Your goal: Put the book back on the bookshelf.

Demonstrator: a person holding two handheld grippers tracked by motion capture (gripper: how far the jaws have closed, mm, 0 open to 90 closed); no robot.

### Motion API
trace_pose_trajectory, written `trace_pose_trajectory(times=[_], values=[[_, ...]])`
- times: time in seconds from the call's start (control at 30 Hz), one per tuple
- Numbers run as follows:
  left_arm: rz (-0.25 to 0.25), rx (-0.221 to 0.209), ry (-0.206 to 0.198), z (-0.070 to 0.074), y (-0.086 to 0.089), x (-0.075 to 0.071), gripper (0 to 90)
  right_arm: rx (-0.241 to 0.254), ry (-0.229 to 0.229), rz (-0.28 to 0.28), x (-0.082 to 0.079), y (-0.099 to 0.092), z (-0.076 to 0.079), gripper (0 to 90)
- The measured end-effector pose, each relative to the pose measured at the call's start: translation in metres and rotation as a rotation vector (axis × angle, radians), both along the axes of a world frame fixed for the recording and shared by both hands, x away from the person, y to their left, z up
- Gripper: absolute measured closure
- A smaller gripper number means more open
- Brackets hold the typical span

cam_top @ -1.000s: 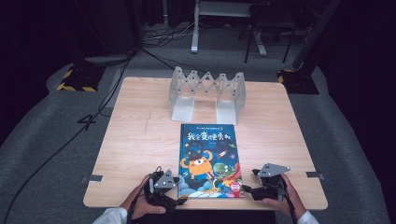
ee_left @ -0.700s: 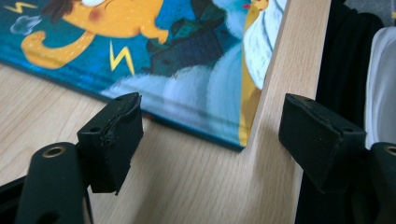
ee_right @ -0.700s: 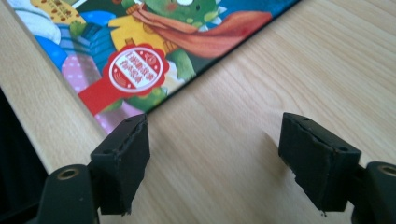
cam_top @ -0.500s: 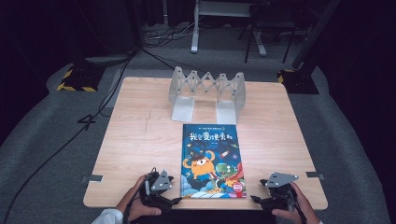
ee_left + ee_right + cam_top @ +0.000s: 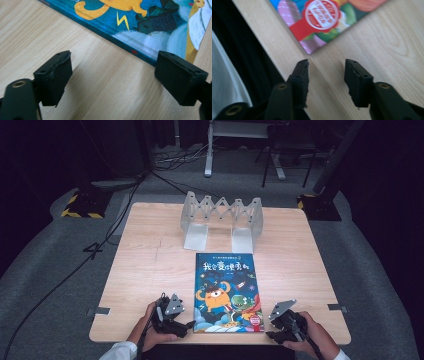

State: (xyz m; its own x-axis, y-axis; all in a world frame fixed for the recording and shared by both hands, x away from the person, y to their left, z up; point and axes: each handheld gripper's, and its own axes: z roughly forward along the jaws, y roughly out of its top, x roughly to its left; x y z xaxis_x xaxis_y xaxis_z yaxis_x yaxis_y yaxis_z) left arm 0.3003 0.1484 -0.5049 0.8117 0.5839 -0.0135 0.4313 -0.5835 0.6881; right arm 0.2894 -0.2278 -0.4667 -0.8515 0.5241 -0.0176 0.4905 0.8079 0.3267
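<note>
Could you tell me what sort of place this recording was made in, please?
Probably a lab or studio set up for recording handling tasks. A lone wooden table stands on grey carpet amid dark surroundings, cables trail across the floor, and equipment stands have yellow-and-black hazard-striped bases. A picture book and an expanding metal rack serve as props.

**Setting: Recording Lab or Studio**

You are working in a dark recording lab, not a home. You sit at a lone wooden table (image 5: 150, 270) on grey carpet (image 5: 45, 285). Note the black cables (image 5: 125, 215) trailing over the floor, the yellow-and-black hazard-striped stand base (image 5: 80, 207), the metal stand legs (image 5: 240, 150) behind, and the blacked-out surroundings with light falling on the table alone.
</note>
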Motion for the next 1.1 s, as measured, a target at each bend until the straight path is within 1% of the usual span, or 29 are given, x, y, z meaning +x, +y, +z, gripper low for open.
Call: trace_pose_trajectory(times=[0.03, 0.07, 0.1, 0.17, 0.2, 0.3, 0.33, 0.37, 0.47, 0.5, 0.57, 0.6, 0.63, 0.67, 0.73, 0.77, 0.8, 0.83, 0.87, 0.9, 0.93, 0.97, 1.0, 1.03, 1.07, 1.1], values=[[0.000, 0.000, 0.000, 0.000, 0.000, 0.000, 14.5, 0.000, 0.000, 0.000, 0.000, 0.000, 0.000, 57.2], [0.002, 0.000, 0.000, 0.000, 0.000, 0.000, 14.5, -0.035, 0.030, 0.018, 0.003, 0.006, 0.002, 59.9], [0.002, 0.000, 0.000, 0.000, 0.000, 0.000, 14.6, -0.046, 0.034, 0.025, 0.005, 0.008, 0.002, 61.6], [0.008, -0.003, 0.000, 0.000, -0.001, -0.001, 14.6, -0.050, 0.039, 0.022, 0.006, 0.010, 0.002, 63.2], [0.009, -0.003, 0.000, 0.000, -0.001, -0.001, 14.6, -0.056, 0.043, 0.034, 0.007, 0.013, 0.003, 64.4], [0.009, -0.003, 0.000, 0.000, -0.001, -0.001, 14.6, -0.045, 0.043, 0.040, 0.007, 0.015, 0.003, 66.1], [0.010, -0.004, 0.002, 0.000, -0.001, -0.001, 14.6, -0.019, 0.034, 0.049, 0.005, 0.016, 0.002, 68.2], [0.010, -0.005, 0.002, 0.000, -0.001, -0.001, 14.6, -0.019, 0.034, 0.049, 0.005, 0.016, 0.002, 68.2], [0.011, -0.004, 0.003, 0.000, -0.001, -0.001, 14.6, 0.020, 0.007, 0.040, 0.002, 0.012, 0.000, 68.3], [0.009, -0.002, 0.003, 0.000, -0.001, 0.000, 14.6, 0.020, 0.007, 0.040, 0.002, 0.012, 0.000, 68.3], [-0.004, -0.002, 0.003, 0.000, -0.001, 0.002, 14.6, 0.054, -0.014, 0.033, -0.001, 0.008, -0.001, 68.1], [-0.002, -0.003, 0.007, 0.000, -0.001, 0.002, 14.6, 0.069, -0.025, 0.032, -0.002, 0.006, -0.002, 68.0], [-0.004, -0.004, 0.008, 0.000, -0.001, 0.002, 14.5, 0.119, -0.034, 0.021, -0.004, 0.001, -0.004, 68.0], [-0.006, -0.005, 0.007, 0.000, -0.001, 0.002, 14.5, 0.145, -0.028, 0.010, -0.004, -0.002, -0.005, 68.0], [-0.006, -0.008, 0.004, 0.000, -0.001, 0.002, 14.5, 0.216, -0.010, -0.010, -0.001, -0.010, -0.008, 68.2], [-0.006, -0.008, 0.004, 0.000, -0.001, 0.002, 14.5, 0.216, -0.010, -0.010, -0.001, -0.010, -0.008, 68.2], [-0.007, -0.008, 0.004, 0.000, -0.001, 0.002, 14.6, 0.268, -0.002, -0.028, 0.001, -0.015, -0.010, 67.3], [-0.007, -0.008, 0.004, 0.000, -0.001, 0.002, 14.6, 0.268, -0.002, -0.028, 0.001, -0.015, -0.010, 67.3], [-0.009, -0.006, 0.003, 0.000, -0.001, 0.002, 14.6, 0.289, -0.002, -0.031, 0.002, -0.017, -0.011, 67.5], [-0.013, -0.001, 0.001, 0.000, -0.002, 0.002, 14.4, 0.332, -0.034, -0.032, 0.002, -0.018, -0.012, 67.8], [-0.013, -0.001, 0.001, 0.000, -0.002, 0.002, 14.4, 0.332, -0.034, -0.032, 0.002, -0.018, -0.012, 67.8], [-0.013, -0.001, 0.002, 0.000, -0.002, 0.002, 14.4, 0.386, -0.024, -0.031, 0.003, -0.018, -0.012, 67.0], [-0.014, -0.002, 0.001, 0.000, -0.002, 0.002, 14.5, 0.327, -0.038, 0.006, 0.002, -0.013, -0.010, 64.3], [-0.013, -0.002, 0.001, 0.000, -0.002, 0.002, 14.5, 0.263, -0.052, 0.017, 0.000, -0.009, -0.008, 62.3], [-0.013, -0.002, 0.001, 0.000, -0.002, 0.002, 14.6, 0.263, -0.052, 0.017, 0.000, -0.009, -0.008, 62.3], [-0.013, -0.001, 0.001, 0.000, -0.002, 0.002, 14.6, 0.226, -0.064, 0.010, -0.001, -0.008, -0.005, 61.4]])
